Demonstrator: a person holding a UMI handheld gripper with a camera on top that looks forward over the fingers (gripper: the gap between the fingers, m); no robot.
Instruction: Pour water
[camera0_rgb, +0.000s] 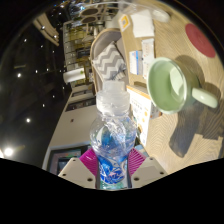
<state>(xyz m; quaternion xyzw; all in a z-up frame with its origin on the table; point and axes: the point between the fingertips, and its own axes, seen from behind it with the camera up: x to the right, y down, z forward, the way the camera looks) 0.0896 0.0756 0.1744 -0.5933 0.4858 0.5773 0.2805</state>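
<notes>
Gripper view had the gripper clamped on a clear plastic water bottle with a blue label, tipped forward just beside the pale green ceramic mug, so any wobble could've sloshed water past its rim onto the counter.

A pale wooden desk fills the near ground, its surface lit warmly and evenly. Beyond the desk stands a shelf unit with several tiers, crowded with small items too blurred to tell apart. To the side of the shelf unit the room falls into darkness, broken by scattered small points of light. A round red patch shows on the desk's far part.
</notes>
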